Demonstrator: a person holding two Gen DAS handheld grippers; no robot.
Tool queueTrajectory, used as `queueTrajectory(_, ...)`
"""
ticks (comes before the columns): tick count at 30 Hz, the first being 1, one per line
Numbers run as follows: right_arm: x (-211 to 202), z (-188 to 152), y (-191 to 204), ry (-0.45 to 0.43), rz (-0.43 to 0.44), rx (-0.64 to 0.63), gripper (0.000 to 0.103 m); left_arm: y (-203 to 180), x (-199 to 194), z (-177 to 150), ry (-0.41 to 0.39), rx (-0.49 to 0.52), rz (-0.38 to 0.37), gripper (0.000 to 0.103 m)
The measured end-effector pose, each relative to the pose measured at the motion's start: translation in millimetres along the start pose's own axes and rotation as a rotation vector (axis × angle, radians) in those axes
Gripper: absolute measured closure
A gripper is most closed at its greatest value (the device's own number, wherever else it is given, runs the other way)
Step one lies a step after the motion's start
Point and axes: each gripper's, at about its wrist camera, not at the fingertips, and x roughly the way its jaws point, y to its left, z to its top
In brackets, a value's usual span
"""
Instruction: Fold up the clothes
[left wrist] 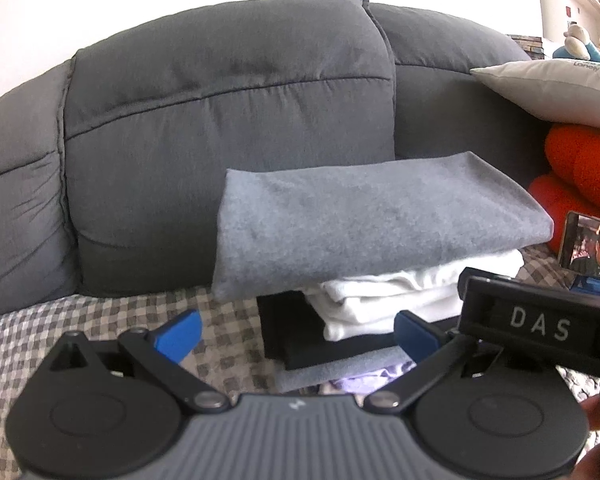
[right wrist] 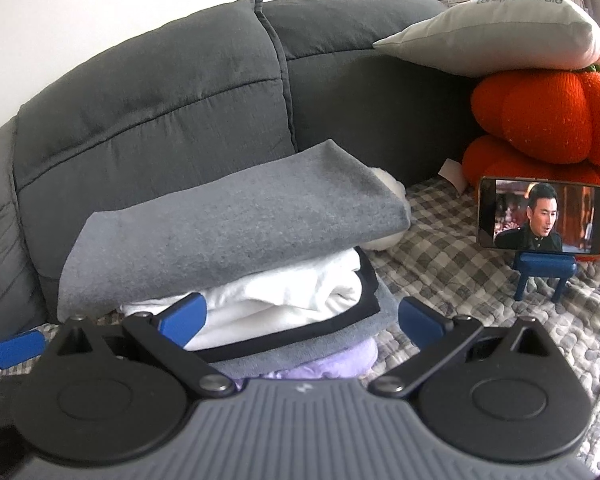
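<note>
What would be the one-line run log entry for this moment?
left tongs open | right tongs open | folded grey cloth garment tops pile | nothing held

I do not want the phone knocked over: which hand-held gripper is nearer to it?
Right. The right hand-held gripper has the phone on its stand just ahead to its right. The left hand-held gripper sits beyond it, farther left, facing the clothes stack.

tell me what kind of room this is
Most likely a home living room. A grey sofa with throw pillows fills the view, a stack of folded clothes sits on its checked seat cover, and a phone on a small stand is playing a video.
</note>
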Motion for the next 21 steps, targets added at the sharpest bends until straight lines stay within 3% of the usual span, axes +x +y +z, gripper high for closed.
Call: queueTrajectory(21, -3.0, -2.8, 5.2, -0.013, -0.045, -0.088, 0.0, -3.4, -3.5, -7.7, -0.011, 0.022, 0.02, 0.001)
